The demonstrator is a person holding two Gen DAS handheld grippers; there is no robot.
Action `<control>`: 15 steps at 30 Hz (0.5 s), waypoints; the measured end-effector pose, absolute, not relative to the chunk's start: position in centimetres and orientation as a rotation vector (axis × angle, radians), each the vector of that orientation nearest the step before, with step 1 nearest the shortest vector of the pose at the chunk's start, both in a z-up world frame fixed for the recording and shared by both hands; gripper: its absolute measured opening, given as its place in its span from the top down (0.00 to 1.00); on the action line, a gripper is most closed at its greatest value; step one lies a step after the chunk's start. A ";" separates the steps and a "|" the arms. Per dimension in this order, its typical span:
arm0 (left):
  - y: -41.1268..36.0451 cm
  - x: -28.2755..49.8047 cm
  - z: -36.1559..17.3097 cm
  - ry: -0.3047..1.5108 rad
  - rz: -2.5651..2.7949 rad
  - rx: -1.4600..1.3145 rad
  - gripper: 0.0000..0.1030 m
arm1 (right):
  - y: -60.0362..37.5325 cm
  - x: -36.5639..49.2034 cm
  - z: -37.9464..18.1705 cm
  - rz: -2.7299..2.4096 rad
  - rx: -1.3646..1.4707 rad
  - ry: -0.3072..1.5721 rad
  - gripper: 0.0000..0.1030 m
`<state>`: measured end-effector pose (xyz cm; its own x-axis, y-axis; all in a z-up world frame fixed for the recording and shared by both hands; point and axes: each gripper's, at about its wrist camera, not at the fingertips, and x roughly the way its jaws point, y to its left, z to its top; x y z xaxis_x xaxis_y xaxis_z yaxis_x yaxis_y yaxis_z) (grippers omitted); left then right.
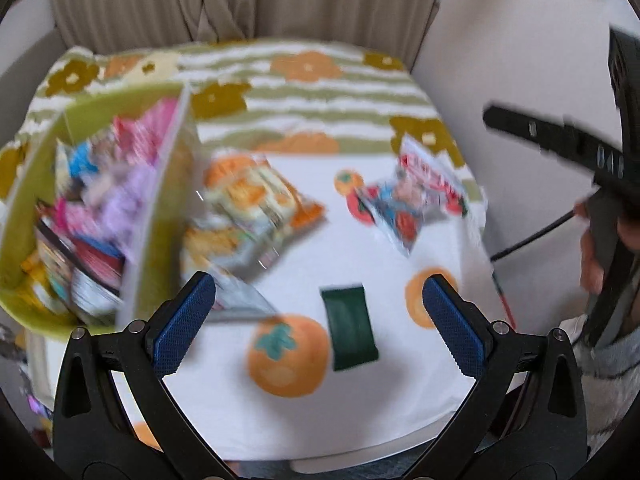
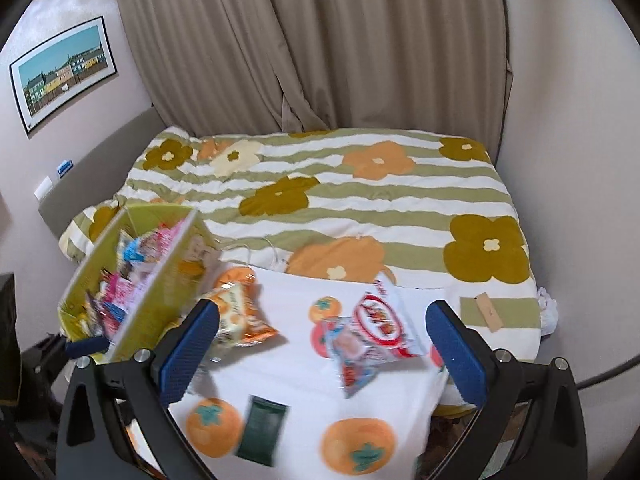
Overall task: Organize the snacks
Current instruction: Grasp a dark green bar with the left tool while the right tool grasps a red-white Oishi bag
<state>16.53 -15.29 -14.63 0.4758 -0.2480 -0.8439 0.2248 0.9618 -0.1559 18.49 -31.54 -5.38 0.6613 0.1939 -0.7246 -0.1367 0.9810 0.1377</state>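
A yellow-green box [image 1: 156,216] [image 2: 160,300] full of colourful snack packs stands on the left of a white cloth printed with orange fruit [image 1: 360,392] [image 2: 296,364]. Beside it lie an orange-and-white snack bag [image 1: 256,208] [image 2: 236,312], a red-and-white bag [image 1: 416,192] [image 2: 372,332] and a dark green packet [image 1: 349,326] [image 2: 262,430]. My left gripper [image 1: 320,324] hangs open over the cloth's front, with the green packet between its fingers' lines. My right gripper [image 2: 322,350] is open above the cloth, nothing held. Its body [image 1: 600,168] shows at right in the left wrist view, held by a hand.
The cloth lies on a bed with a green-striped, flowered quilt [image 2: 360,200]. Beige curtains [image 2: 304,40] hang behind; a framed picture [image 2: 60,72] is on the left wall. A tan card [image 2: 489,313] rests at the bed's right edge. A black cable [image 1: 532,236] runs beside the bed.
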 end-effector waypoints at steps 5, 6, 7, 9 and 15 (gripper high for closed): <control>-18.3 16.0 -20.9 1.147 -0.263 -0.030 0.07 | -34.3 20.4 -9.4 0.191 0.076 0.886 0.00; -18.7 15.9 -22.1 1.164 -0.259 -0.028 0.09 | -34.9 20.8 -10.4 0.191 0.084 0.900 0.00; -19.0 15.9 -22.9 1.174 -0.256 -0.026 0.11 | -35.4 21.1 -11.0 0.191 0.090 0.907 0.00; -19.6 15.8 -24.7 1.189 -0.240 -0.017 0.11 | -36.1 21.5 -12.4 0.192 0.102 0.924 0.00; -21.0 16.0 -28.4 1.219 -0.206 0.040 0.26 | -37.3 22.3 -15.4 0.200 0.108 0.952 0.00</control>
